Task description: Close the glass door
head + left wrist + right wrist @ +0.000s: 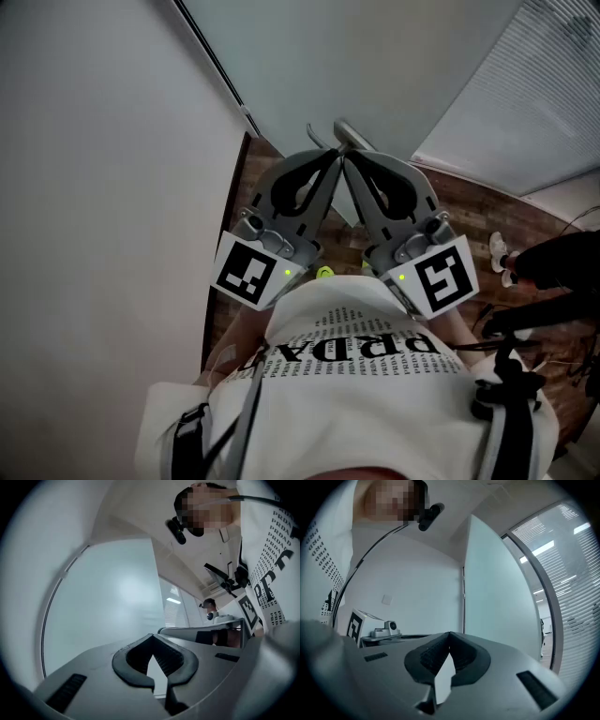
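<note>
Two grippers sit close against the person's printed white shirt [356,384], leaning in toward each other so that their tips almost meet. Farthest left is a plain white wall [103,187] running down to a strip of wooden floor [469,202]. The left gripper [328,157] has its jaws drawn together at the tips and grips nothing; only the hollow between its dark pads shows light. Just beside it, the right gripper [351,161] is the same, closed tip to tip and empty. Ahead of both, beyond their tips, stands the glass door [375,56], a frosted pale-green pane whose edge lies near the wall. I cannot tell whether either tip touches it. Further right hang slatted blinds [534,103].
</note>
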